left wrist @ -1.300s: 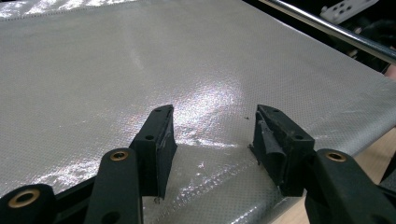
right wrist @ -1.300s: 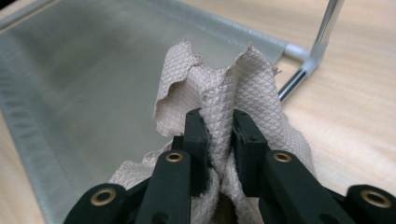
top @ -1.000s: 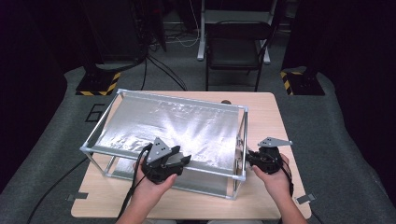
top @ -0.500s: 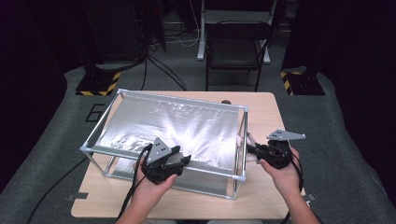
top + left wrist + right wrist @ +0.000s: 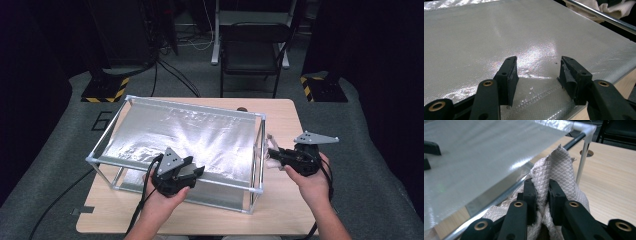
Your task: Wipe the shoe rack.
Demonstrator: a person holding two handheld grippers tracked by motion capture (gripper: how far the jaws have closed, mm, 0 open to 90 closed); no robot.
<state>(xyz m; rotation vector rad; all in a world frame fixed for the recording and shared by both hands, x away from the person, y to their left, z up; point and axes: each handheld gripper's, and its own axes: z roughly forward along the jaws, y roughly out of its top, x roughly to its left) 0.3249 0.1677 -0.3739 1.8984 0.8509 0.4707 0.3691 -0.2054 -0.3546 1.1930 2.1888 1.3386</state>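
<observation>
A metal frame rack (image 5: 260, 150) stands on the wooden table, with a shiny silver mesh sheet (image 5: 190, 137) stretched across its top. My left gripper (image 5: 192, 171) rests open on the sheet's near edge, its jaws (image 5: 537, 72) apart with nothing between them. My right gripper (image 5: 272, 154) is just outside the rack's right side, shut on a beige quilted cloth (image 5: 562, 167) that bunches up around its jaws (image 5: 541, 195). The cloth (image 5: 270, 159) touches the rack's right rail (image 5: 574, 142).
The wooden table (image 5: 285, 120) has bare room to the right of the rack and a round hole (image 5: 587, 153) near its far edge. A black chair (image 5: 252, 55) stands beyond the table. Cables trail across the grey floor.
My right gripper has shifted right and a little farther away, out past the rack's right side, with the cloth in it. The left gripper has stayed in place.
</observation>
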